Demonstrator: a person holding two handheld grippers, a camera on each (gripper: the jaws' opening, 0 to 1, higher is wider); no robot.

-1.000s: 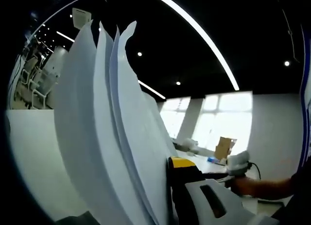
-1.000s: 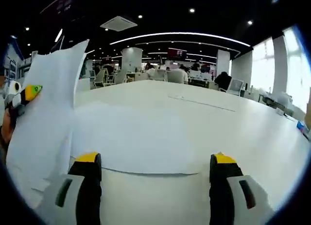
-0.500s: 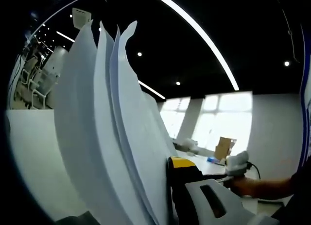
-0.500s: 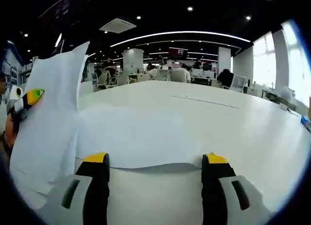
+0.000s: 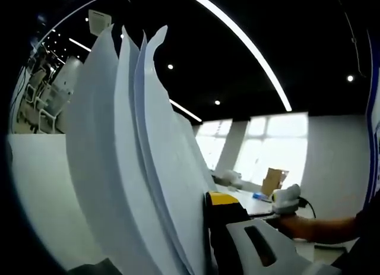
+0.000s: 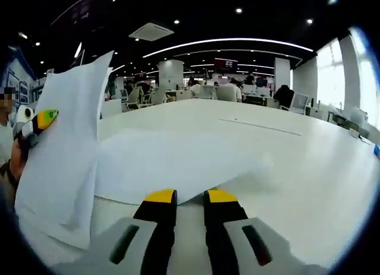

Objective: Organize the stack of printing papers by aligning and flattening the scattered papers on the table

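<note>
Right gripper (image 6: 190,198) nearly closing, jaws pinching the near edge of the flat sheet (image 6: 178,162) on the table (image 6: 297,162). Left gripper (image 5: 205,221) gripping upright papers (image 5: 124,168) — fanning apart. Risking creasing, slipping — caused by uneven pinching.

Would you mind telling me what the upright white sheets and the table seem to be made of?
The upright white sheets look like thin matte printer paper: their edges fan apart and curl at the tips. The white table appears to be smooth laminate, faintly glossy; its core cannot be told.
</note>
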